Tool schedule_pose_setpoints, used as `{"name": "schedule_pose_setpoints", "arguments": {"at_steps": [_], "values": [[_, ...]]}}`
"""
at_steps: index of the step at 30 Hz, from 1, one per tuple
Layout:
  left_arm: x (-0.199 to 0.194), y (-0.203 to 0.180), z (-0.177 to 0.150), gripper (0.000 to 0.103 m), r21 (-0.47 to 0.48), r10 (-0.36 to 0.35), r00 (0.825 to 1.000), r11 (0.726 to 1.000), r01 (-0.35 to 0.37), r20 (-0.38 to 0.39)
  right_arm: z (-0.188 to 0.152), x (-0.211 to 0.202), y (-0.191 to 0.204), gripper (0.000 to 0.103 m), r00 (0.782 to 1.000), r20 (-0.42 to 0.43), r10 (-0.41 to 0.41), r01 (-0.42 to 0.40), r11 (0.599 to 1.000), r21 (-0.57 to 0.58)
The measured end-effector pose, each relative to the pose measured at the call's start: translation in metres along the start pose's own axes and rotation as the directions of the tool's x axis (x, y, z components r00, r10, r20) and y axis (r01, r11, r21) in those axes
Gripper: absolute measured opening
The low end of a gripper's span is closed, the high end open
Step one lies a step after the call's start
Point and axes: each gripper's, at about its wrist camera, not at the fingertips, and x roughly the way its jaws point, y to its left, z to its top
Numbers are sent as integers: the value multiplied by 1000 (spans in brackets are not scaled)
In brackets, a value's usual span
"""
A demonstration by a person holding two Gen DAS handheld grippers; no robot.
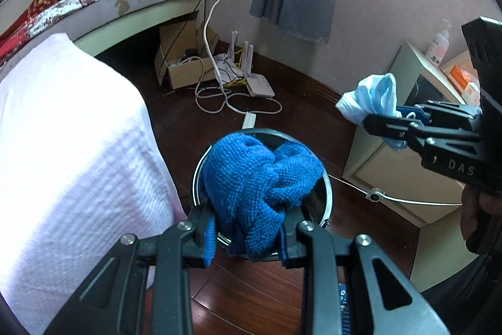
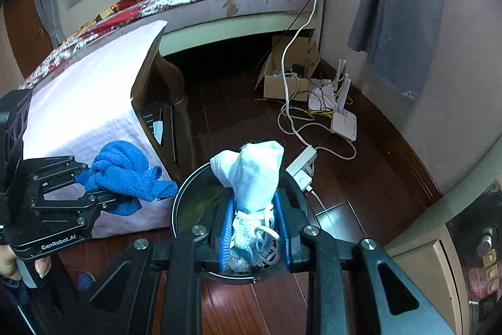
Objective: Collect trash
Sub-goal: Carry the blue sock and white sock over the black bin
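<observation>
Black hand-held gripper point(image 2: 254, 236) — blue pads point(image 2: 226, 233), silver screws point(image 2: 141, 244), white "GenRobot.AI" lettering point(image 2: 58, 242)

From my left camera, the blue knitted cloth point(image 1: 260, 178) covers most of the bin's mouth point(image 1: 326, 187), so I cannot see what lies inside. From my right camera, the crumpled face masks point(image 2: 254, 178) hide the middle of the same bin point(image 2: 182, 209); something green in it is too dim to name. The hand point(image 2: 9, 266) on my other grip is cut off at the frame's edge. The bottle's label point(image 1: 437, 47) is too small to read.
</observation>
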Motion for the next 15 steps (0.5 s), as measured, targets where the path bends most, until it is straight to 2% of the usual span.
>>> {"name": "schedule_pose_setpoints", "arguments": {"at_steps": [15], "values": [[39,2,-9,31,-32,-23,996,999,20,-88,-25,53,-3,27,991,-134,-2,0,1000,-13]]}}
